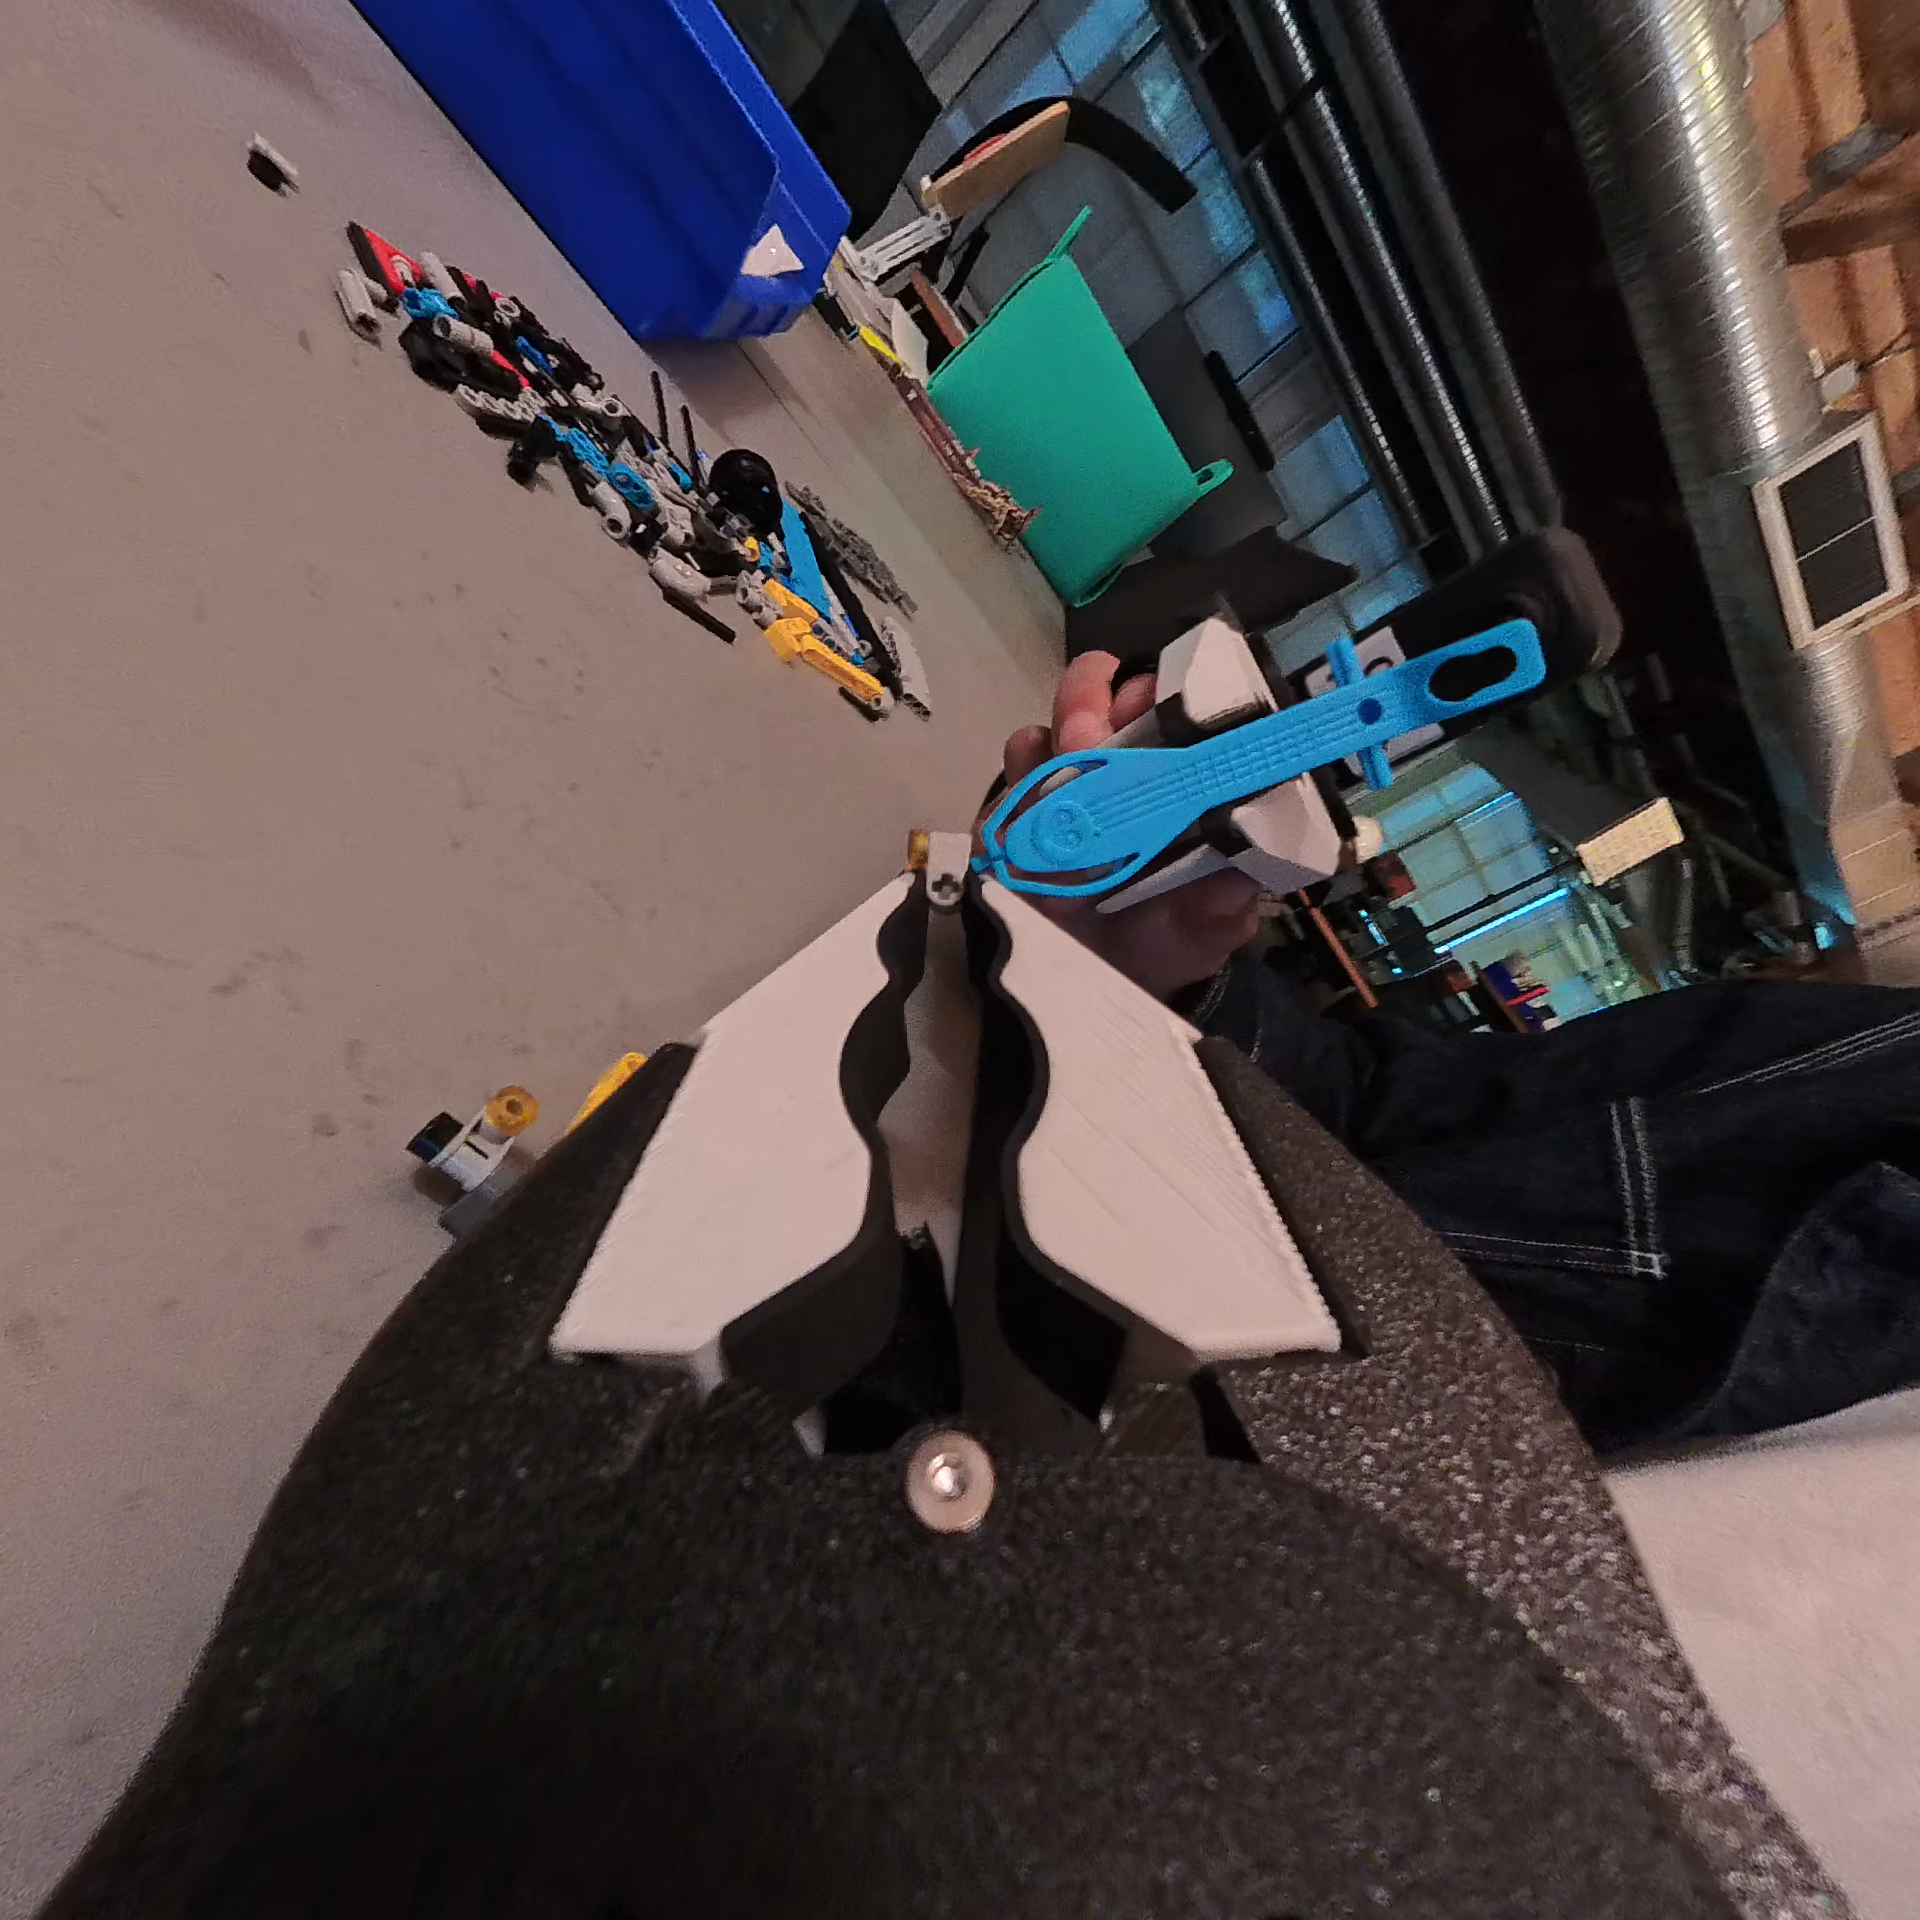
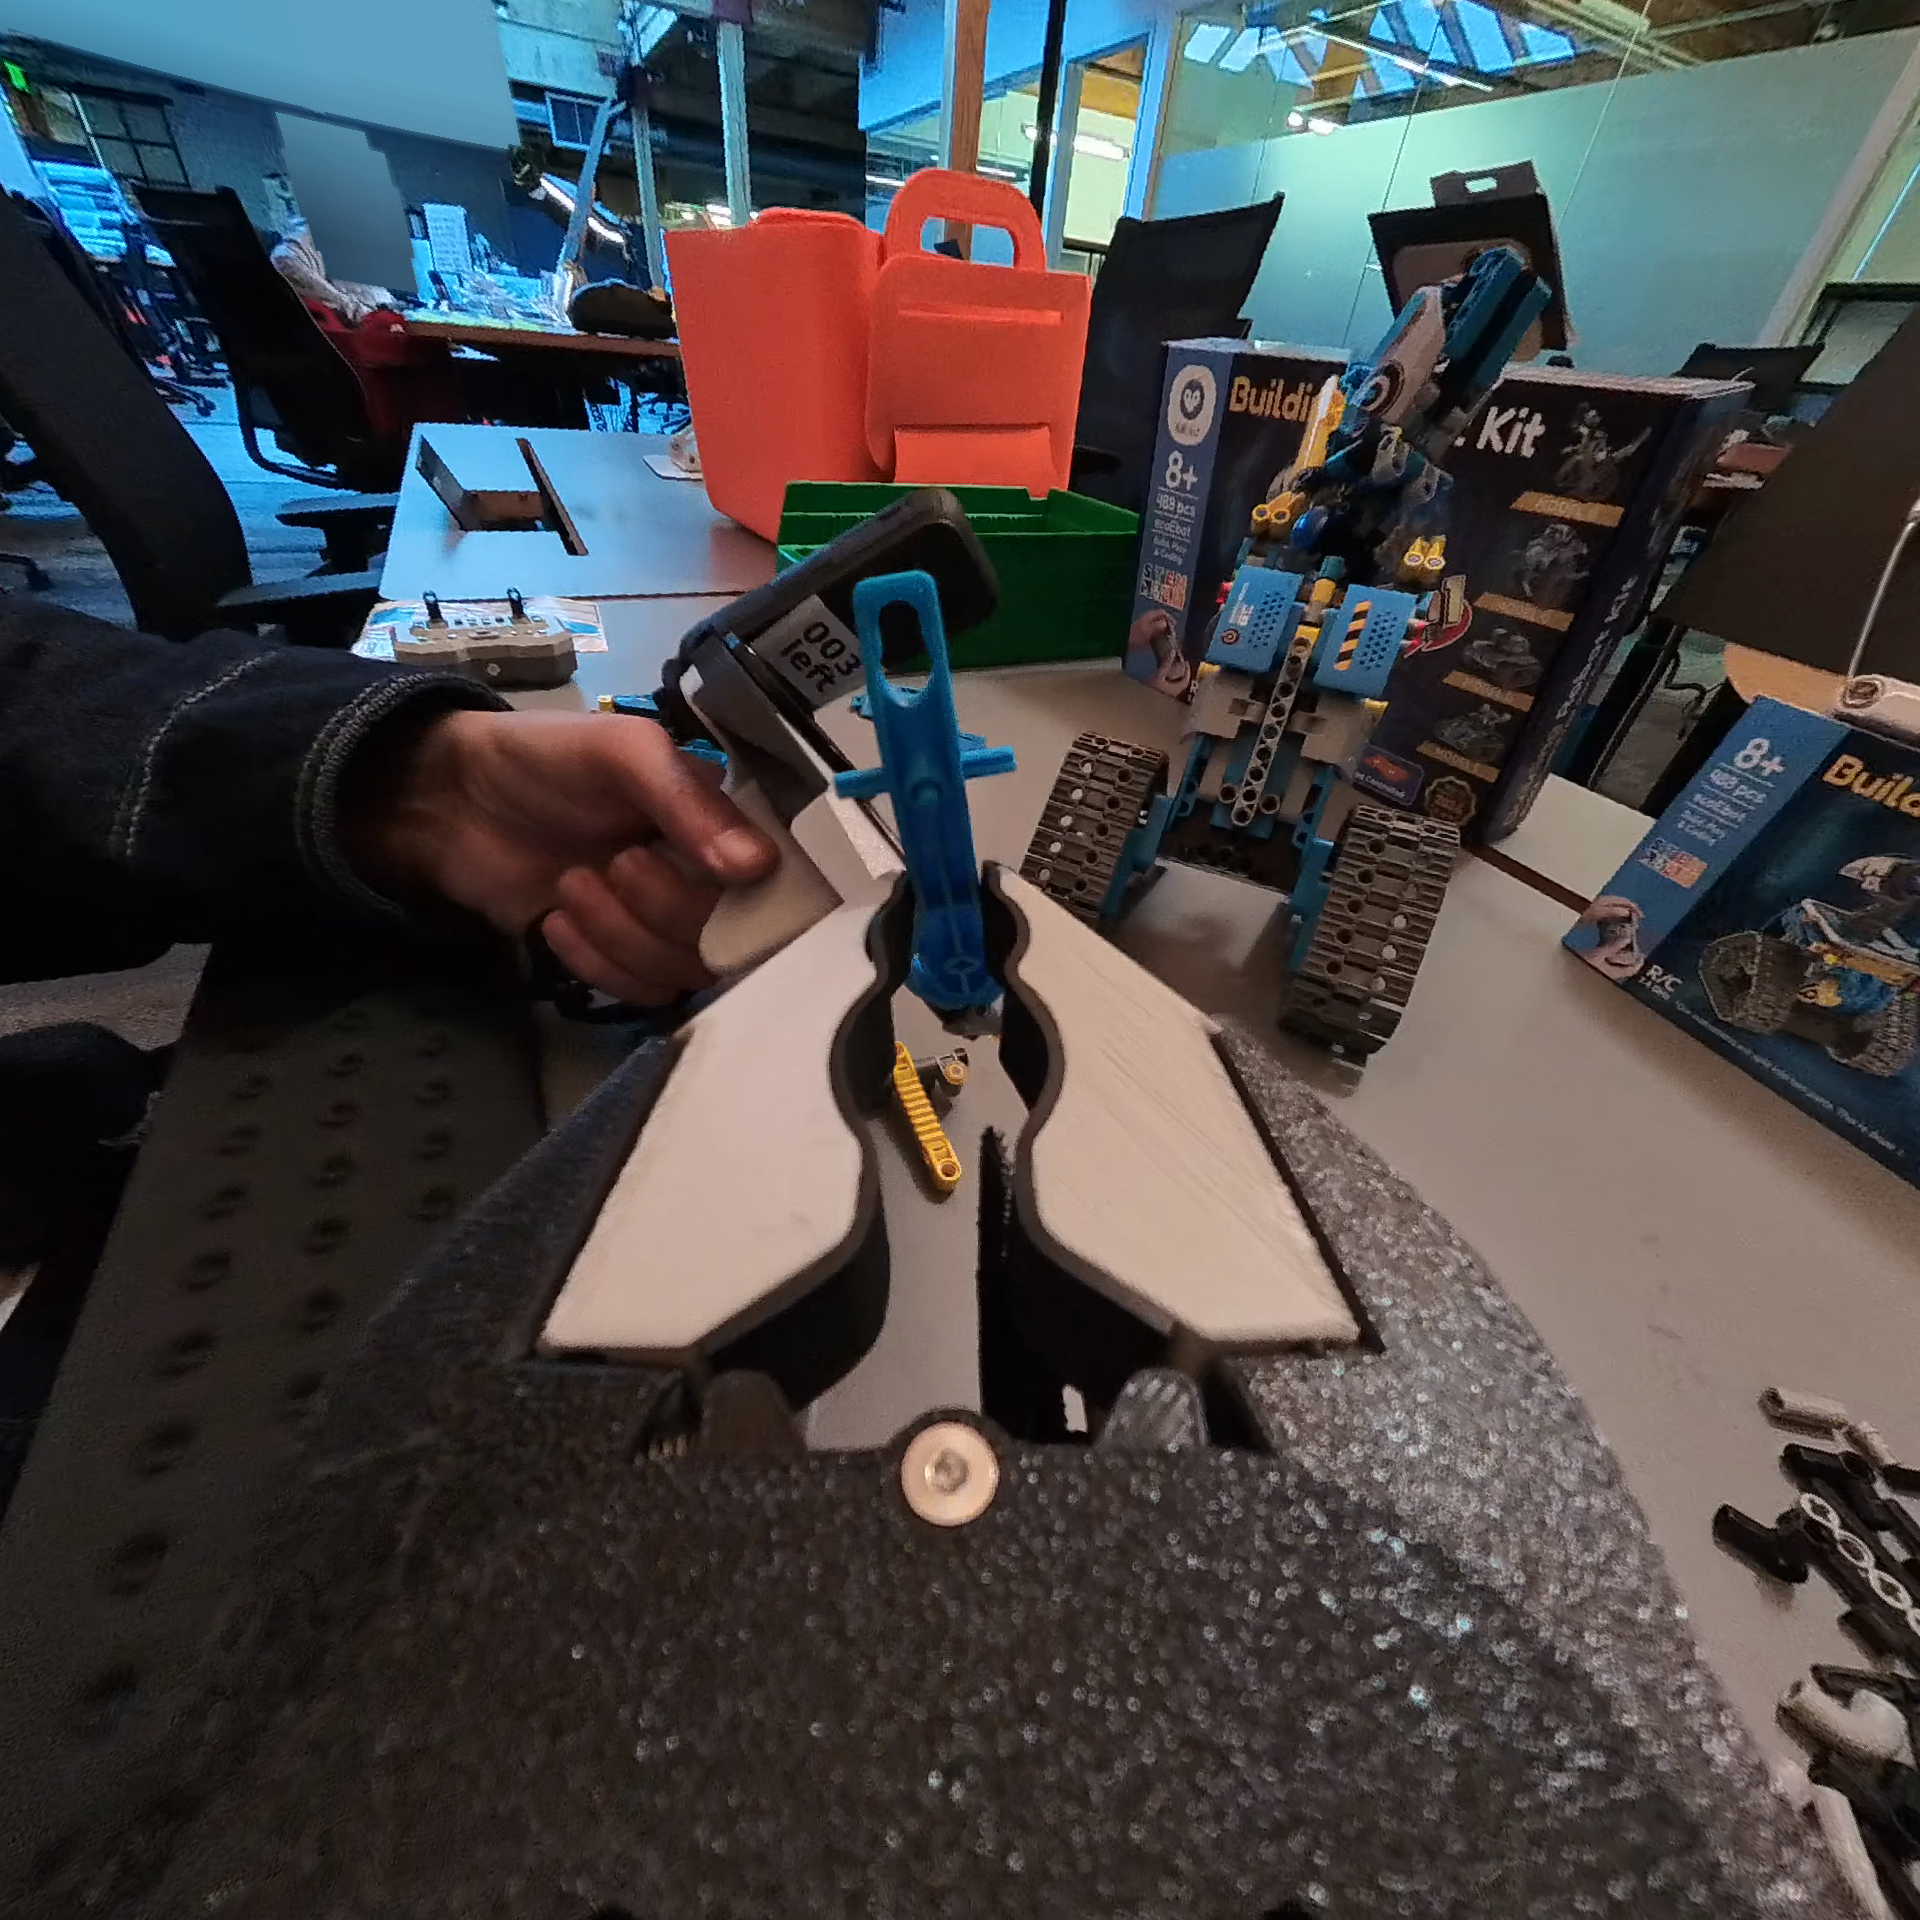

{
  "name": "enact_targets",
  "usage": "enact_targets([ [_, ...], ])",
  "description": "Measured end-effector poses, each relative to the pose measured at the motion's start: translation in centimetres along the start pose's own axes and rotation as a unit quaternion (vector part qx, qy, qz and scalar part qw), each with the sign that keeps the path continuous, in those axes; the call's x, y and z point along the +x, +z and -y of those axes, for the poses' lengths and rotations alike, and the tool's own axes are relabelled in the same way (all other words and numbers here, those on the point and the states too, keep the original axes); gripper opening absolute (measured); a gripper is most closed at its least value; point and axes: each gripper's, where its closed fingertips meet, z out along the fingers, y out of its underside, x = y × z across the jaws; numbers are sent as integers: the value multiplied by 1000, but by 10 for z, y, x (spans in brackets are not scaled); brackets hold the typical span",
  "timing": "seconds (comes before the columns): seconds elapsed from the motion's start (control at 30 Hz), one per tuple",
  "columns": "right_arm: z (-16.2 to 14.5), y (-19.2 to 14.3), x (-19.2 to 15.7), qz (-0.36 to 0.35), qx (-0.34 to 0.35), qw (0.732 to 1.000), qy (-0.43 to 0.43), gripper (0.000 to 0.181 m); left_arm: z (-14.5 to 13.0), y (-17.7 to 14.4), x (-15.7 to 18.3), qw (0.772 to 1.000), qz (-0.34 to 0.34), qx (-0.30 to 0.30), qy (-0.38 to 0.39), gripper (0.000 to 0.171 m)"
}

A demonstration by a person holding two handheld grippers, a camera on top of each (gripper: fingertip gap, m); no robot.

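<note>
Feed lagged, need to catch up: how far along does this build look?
Done: a tracked model stands assembled. In hand: left gripper shut on a small grey piece, right gripper shut on a blue tool, tip against that piece. Left: a pile of loose pieces.

The blue bin [image 1: 613, 156] runs off the top edge; the loose black pieces [image 2: 1839, 1621] are cut by the right edge; the blue tool's [image 2: 930, 790] tip sits hidden between the fingers.

Dim cool indoor light, soft shadows, strong wide-angle edge distortion, slightly blurred background, tilted left view
</note>
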Motion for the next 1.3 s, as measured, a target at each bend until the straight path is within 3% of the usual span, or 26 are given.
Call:
enact_targets([
  [0.27, 0, -3, 4, -1, 2, 1000, 7, 11, 7, -3, 0, 998, 31, 9, 59, 5],
  [0.5, -4, -4, 3, -42, -27, 994, -99, 10, 14, -8, -2, 996, 42, 27, 73, 5],
  [0.83, -9, 0, 0, -45, -42, 990, -129, 10, 13, -10, -6, 994, 62, 19, 89, 5],
  [0.93, -10, -1, -2, -52, -48, 983, -171, 10, 14, -11, -6, 987, 86, 15, 132, 5],
  [1.13, -14, -5, -5, -57, -55, 963, -259, 11, 12, -9, -6, 950, 155, -16, 272, 5],
  [1.3, -14, -6, -6, -73, -60, 945, -314, 11, 13, -10, -4, 957, 142, -8, 255, 5],
])
